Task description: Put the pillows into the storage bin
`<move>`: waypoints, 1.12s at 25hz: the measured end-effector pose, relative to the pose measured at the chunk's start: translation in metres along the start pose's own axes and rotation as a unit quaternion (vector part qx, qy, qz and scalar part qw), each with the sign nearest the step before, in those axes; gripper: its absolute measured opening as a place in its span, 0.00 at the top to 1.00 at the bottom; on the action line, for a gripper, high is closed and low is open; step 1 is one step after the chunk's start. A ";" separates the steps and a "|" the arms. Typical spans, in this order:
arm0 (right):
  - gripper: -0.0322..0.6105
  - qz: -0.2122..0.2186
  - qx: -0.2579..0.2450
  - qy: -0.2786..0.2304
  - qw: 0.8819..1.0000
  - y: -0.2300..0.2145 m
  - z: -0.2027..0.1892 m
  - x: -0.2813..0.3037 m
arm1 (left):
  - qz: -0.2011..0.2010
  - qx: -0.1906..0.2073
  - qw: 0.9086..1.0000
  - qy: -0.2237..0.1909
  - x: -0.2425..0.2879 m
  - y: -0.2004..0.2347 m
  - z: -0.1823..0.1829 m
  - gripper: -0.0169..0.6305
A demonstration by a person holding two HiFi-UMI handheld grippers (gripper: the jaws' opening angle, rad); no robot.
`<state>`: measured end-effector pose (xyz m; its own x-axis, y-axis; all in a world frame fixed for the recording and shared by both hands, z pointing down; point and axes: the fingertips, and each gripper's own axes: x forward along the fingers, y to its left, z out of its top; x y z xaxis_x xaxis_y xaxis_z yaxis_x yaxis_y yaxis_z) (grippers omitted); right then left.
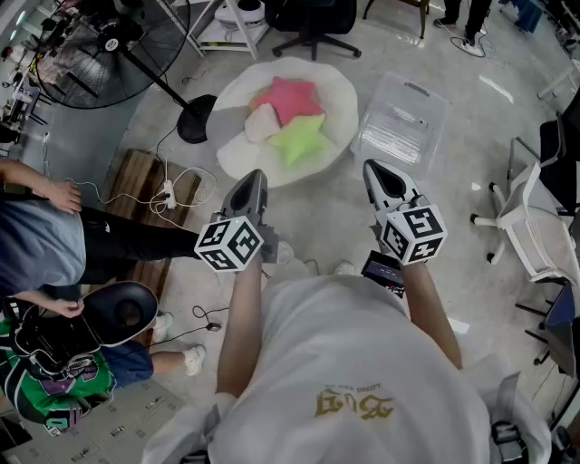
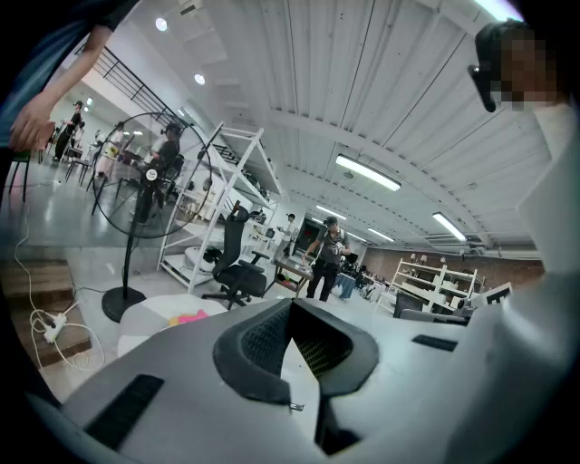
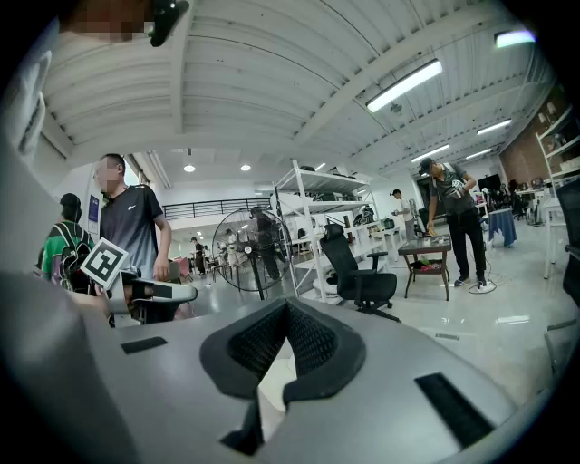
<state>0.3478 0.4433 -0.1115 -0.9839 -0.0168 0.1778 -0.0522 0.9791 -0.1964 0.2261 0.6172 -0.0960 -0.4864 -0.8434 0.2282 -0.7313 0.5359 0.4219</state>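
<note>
I hold my left gripper [image 1: 253,178] up in front of me. Its two jaws are pressed together, and there is nothing between them. My right gripper [image 1: 375,169] is the same, with jaws together and nothing in them. Both point forward, side by side.

The soft pink star-shaped pillow [image 1: 292,98] lies on a big round white floor cushion [image 1: 340,91] ahead of me. A soft green star-shaped pillow [image 1: 302,139] touches it on the side nearer to me. A pale cream pillow [image 1: 260,123] touches both of them on the left. All three pillows are on the cushion, outside the bin.

The clear plastic storage bin [image 1: 403,122] sits on the grey floor just to the right of the cushion. I cannot tell if its lid is on. Both grippers are well apart from the pillows and from the bin.

A tall black standing fan [image 1: 100,45] is at the far left, and its round foot rests just beside the cushion. A black office chair [image 1: 313,23] stands past the cushion. A brown wooden board [image 1: 136,177] lies on the floor at my left, with a white power strip [image 1: 169,193] at its edge. A person in a grey-blue shirt [image 1: 36,240] sits near that board.
</note>
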 end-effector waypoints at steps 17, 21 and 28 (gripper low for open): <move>0.51 0.012 0.004 0.037 0.999 -0.046 -0.017 -0.009 | -0.007 -0.016 1.000 -0.005 0.041 -0.012 -0.013 0.38; 0.47 -0.002 0.004 0.039 0.999 -0.058 -0.018 0.000 | -0.004 -0.019 1.000 0.003 0.057 -0.001 -0.014 0.37; 0.47 -0.007 0.006 0.062 0.998 -0.071 -0.029 0.038 | 0.006 -0.037 0.999 0.010 0.091 0.035 -0.014 0.37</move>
<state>0.3188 0.3789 -0.0629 -0.9542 -0.0052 0.2991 -0.0696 0.9763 -0.2051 0.1625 0.5585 -0.0480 -0.4847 -0.8377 0.2518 -0.6876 0.5428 0.4822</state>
